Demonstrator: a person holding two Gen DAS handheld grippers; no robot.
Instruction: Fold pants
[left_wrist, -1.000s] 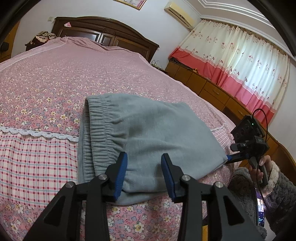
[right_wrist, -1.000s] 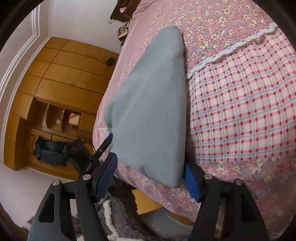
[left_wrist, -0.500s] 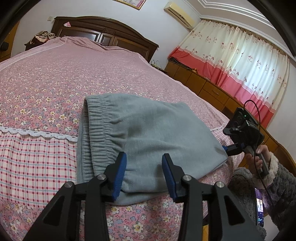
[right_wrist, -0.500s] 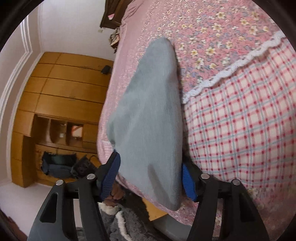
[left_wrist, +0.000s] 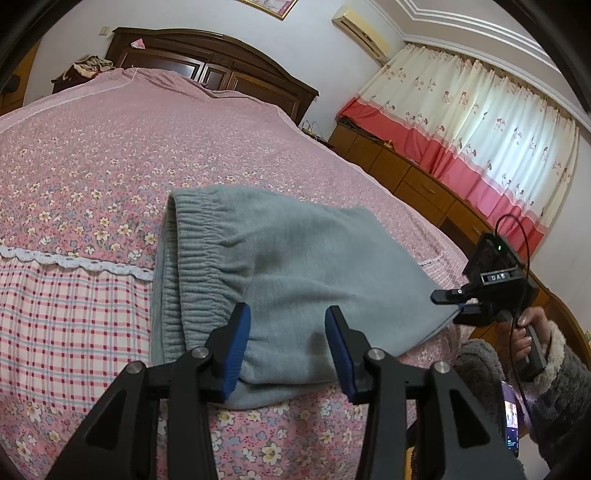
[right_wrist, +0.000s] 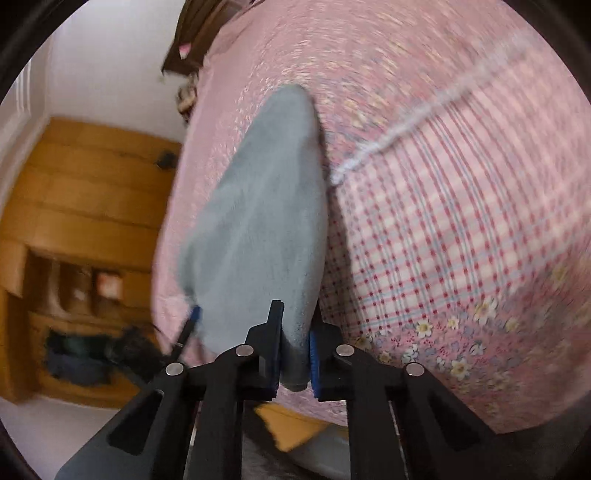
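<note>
grey pants (left_wrist: 295, 273), folded into a flat wedge, lie on the bed (left_wrist: 110, 155) near its foot edge, partly on the flowered pink spread, partly over the checked pink panel w/ the white lace strip (left_wrist: 74, 260); elastic waistband faces the left side of the left wrist view, tapering end points right toward the bed's side edge. left gripper (left_wrist: 288, 347) sits low at the near edge of the pants, blue pads either side of the fabric w/ clear gaps btw pads and cloth, jaws easing wider, so released, not pinching anything. right gripper (right_wrist: 295, 354) is clenched on the narrow end of the pants: in the right wrist view a grey fold is squeezed btw its pads, jaws closing in on it; that view is motion-blurred. same gripper (left_wrist: 448, 301) shows in the left wrist view at the right tip of the pants, its handle in a person's hand (left_wrist: 528, 328) w/ a fuzzy grey sleeve (left_wrist: 565, 373). behind: dark wood headboard (left_wrist: 221, 62), cream and red curtains (left_wrist: 472, 122), wooden cabinets (right_wrist: 74, 206) beyond the bed's far side in the right wrist view.
</note>
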